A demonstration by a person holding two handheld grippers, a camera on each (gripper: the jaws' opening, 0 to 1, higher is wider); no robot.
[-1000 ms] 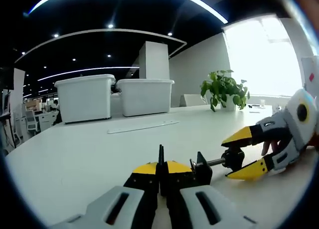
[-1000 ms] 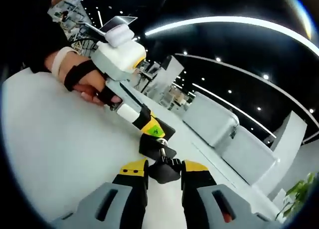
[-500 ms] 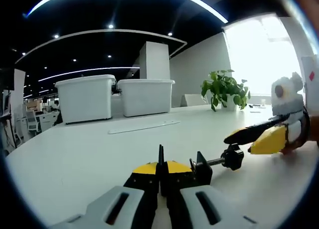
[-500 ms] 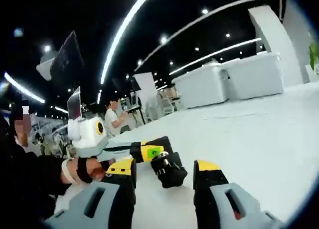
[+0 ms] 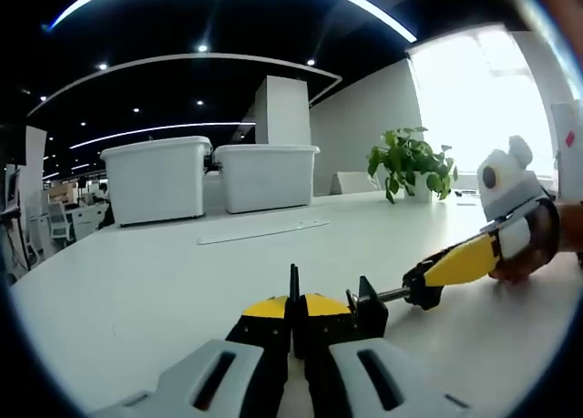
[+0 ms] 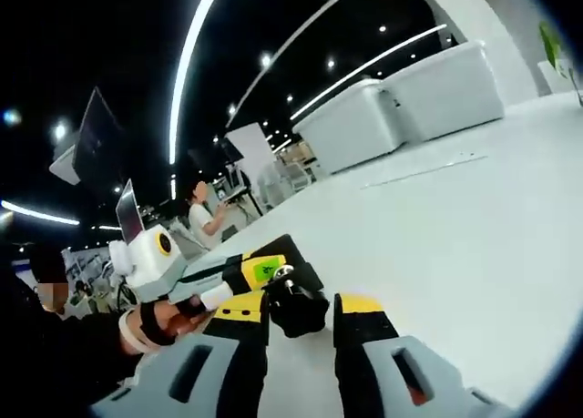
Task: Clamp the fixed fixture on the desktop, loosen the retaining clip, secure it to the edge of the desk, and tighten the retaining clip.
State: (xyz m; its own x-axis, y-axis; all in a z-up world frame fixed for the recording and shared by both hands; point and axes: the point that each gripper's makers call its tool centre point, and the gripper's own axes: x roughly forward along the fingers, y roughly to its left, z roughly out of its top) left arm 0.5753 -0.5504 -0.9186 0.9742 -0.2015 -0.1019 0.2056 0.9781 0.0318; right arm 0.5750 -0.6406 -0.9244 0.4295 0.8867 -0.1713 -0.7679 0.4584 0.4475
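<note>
Jaws of the left gripper (image 5: pixel 293 310), yellow-tipped and black, are pressing together on the thin black frame of the small black metal clamp fixture (image 5: pixel 366 310), pinning it low on the white desk (image 5: pixel 137 290). Out from that frame a slim steel screw (image 5: pixel 393 296) is running toward the right of the left gripper view, lying roughly level with the desktop and ending in a round black knob (image 6: pixel 293 307). The right gripper (image 6: pixel 301 310) is closing on that knob, its two yellow-tipped jaws sitting just beside it on either side; whether they are actually pinching it I cannot tell. So the retaining screw's long axis is pointing from the left gripper straight to the right one, and the right is the nearer one for turning it. Beyond, two white plastic bins (image 5: pixel 208 176) and a green potted plant (image 5: pixel 410 163) are standing well apart from the clamp.
</note>
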